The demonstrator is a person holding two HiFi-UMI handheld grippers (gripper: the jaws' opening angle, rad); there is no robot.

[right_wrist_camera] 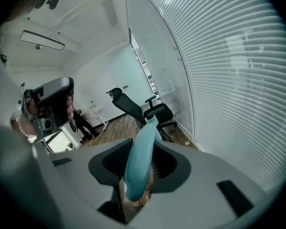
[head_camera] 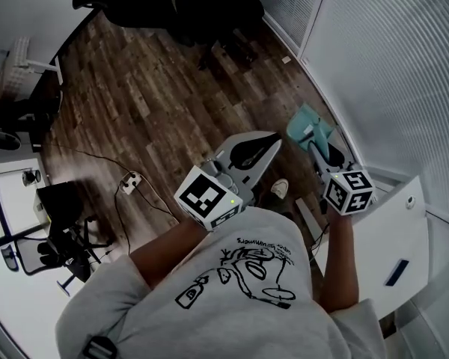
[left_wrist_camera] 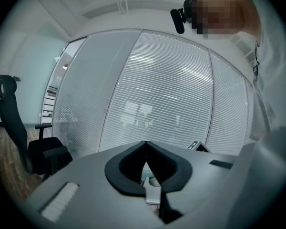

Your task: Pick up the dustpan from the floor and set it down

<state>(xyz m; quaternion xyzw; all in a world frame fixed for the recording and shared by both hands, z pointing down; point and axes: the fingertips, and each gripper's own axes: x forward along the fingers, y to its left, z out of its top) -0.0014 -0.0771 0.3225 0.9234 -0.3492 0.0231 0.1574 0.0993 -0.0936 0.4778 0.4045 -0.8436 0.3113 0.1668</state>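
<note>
**Teal dustpan gripped beside the blind-covered glass wall**

The right hand-held gripper (right_wrist_camera: 142, 148) is clamped on the dustpan (head_camera: 308, 129). In the right gripper view its jaws press on either side of the pale teal handle, which runs up and away between them. In the head view the dustpan is held just beside the glass wall with blinds (head_camera: 389, 73), above the wooden floor (head_camera: 157, 103) at the foot of that wall, its pan end on the side away from the person.

The left hand-held gripper (left_wrist_camera: 146, 143) is empty. Its jaws are closed, tips touching, with nothing between them, and it points toward the glass wall. In the head view it sits farther from the wall than the right one, in front of the person's grey printed shirt (head_camera: 232, 298).

Two black office chairs (head_camera: 209, 6) stand along the same wall, well apart from the dustpan. A white bench (head_camera: 389, 230) lies against the wall on the person's right side.
</note>
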